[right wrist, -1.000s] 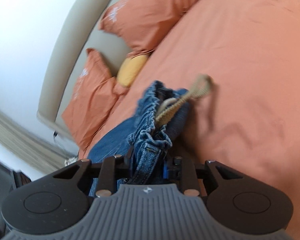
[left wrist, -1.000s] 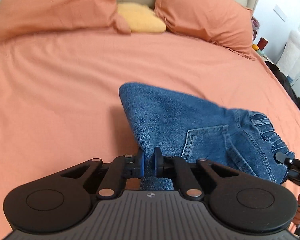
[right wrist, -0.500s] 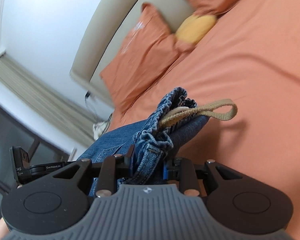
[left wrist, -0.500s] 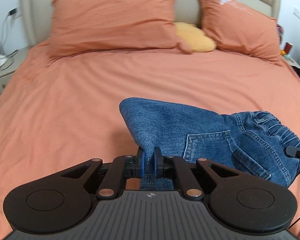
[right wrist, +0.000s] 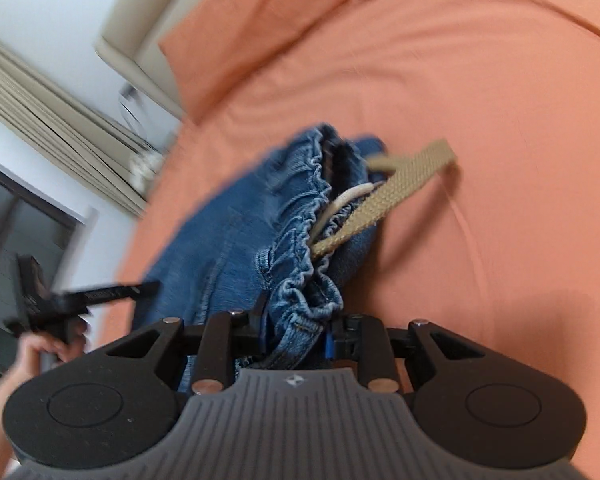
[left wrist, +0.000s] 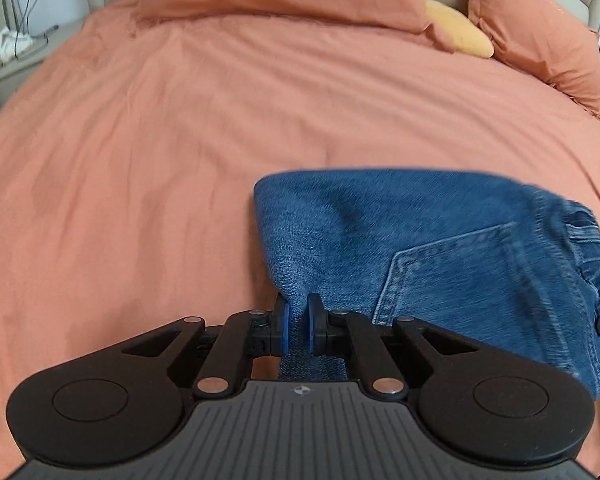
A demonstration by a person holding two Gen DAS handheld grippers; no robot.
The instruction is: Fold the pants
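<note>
The pants (left wrist: 420, 248) are blue denim with a gathered elastic waistband (right wrist: 304, 240) and a tan woven drawstring (right wrist: 384, 196). They are judged soft and limp, moderately heavy for cloth, not fragile and not slippery; sagging is to be expected wherever they are unsupported. Firmer holds are offered by the thick waistband and the seamed edges than by the open panel. The garment is seen folded over and held just above the orange bed (left wrist: 180, 160), stretched between the two tools. A narrow fold of its edge is pinched between the nearly closed fingers of the left hand-held gripper (left wrist: 297, 326). The bunched waistband is clamped in the right hand-held gripper (right wrist: 296, 332), with the drawstring loop hanging beyond it.
</note>
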